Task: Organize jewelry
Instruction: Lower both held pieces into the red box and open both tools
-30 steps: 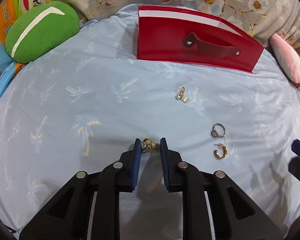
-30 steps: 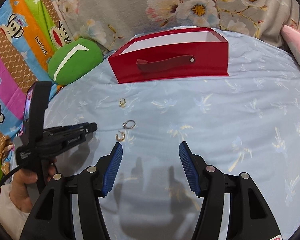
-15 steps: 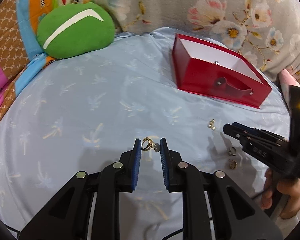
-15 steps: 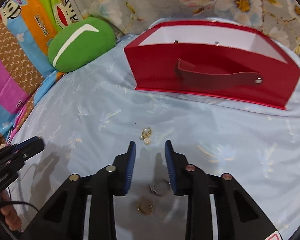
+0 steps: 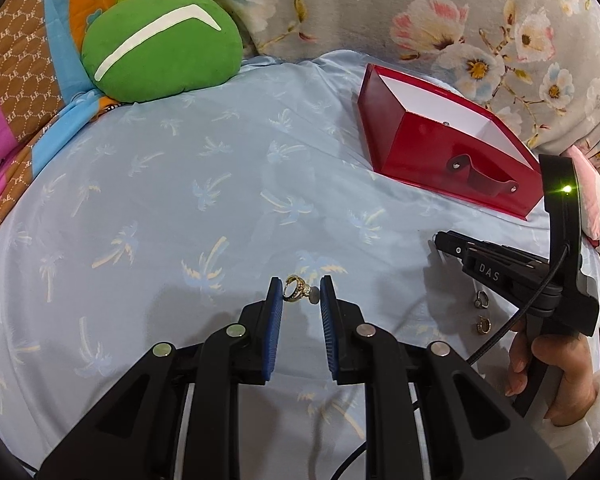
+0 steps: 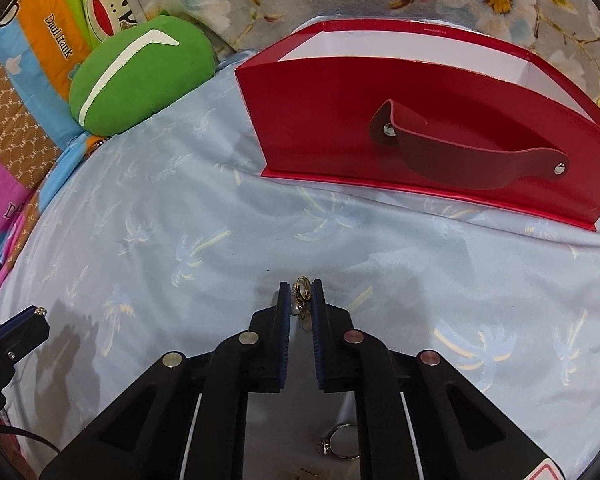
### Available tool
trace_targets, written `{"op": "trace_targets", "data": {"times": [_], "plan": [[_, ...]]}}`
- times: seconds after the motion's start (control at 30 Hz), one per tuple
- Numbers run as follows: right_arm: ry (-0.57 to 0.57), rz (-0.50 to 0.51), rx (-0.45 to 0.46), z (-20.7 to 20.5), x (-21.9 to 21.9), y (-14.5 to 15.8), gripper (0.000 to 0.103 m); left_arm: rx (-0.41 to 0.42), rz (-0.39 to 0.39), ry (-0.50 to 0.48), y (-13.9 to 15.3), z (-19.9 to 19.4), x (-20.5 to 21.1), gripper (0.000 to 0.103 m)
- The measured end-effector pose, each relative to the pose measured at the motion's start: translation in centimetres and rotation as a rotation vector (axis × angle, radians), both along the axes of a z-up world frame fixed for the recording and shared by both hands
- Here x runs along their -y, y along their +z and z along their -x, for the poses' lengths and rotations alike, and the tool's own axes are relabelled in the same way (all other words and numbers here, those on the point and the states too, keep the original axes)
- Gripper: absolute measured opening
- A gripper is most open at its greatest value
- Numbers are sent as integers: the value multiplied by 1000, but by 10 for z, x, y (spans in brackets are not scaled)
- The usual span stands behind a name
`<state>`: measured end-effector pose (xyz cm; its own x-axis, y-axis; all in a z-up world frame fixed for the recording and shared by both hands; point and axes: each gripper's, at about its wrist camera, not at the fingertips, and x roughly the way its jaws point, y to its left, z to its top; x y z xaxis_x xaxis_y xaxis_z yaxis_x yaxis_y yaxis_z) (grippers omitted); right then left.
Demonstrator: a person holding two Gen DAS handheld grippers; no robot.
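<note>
At the lower centre of the left wrist view, the left gripper [image 5: 300, 293] has its blue pads partly closed on a gold ring [image 5: 296, 288], pinched between the tips above the pale blue palm-print sheet [image 5: 172, 200]. The red box [image 5: 440, 148] sits at upper right, a green cushion [image 5: 160, 46] at upper left, and the right gripper [image 5: 444, 240] reaches in from the right edge, with a silver ring [image 5: 480, 300] and a gold hoop [image 5: 485, 325] lying on the sheet beneath it. Half a second ago the box stood nearer the frame's centre. Over in the right wrist view, the right gripper [image 6: 301, 292] at lower centre is nearly pressed together, pinching a gold pearl earring [image 6: 301, 296] just off the sheet; half a second earlier its jaws were wider and the earring lay ahead of them on the cloth. The red box [image 6: 320, 120] fills the upper right, and the silver ring [image 6: 340, 440] shows at the bottom edge.
</note>
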<state>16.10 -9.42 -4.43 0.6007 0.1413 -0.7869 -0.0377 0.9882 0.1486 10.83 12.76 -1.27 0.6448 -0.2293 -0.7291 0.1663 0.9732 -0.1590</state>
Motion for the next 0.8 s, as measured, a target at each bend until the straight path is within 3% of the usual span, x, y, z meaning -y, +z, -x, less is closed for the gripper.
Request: {"op": "trace_targets", "data": {"times": [0.2,0.4,0.6,0.8], "plan": [[-3,21,83,20,7,25,6,16,1,-13,6,2,2,18],[-26,31,198,46,32,71,5,61,-13,-37,27,-1,12,18],[-86,53,307,53,79,126,5,156,-59,-102,67,-15,42,18],[-144,53,367,29,132,170,5,272,-82,-175,119,-47,90,18]]}}
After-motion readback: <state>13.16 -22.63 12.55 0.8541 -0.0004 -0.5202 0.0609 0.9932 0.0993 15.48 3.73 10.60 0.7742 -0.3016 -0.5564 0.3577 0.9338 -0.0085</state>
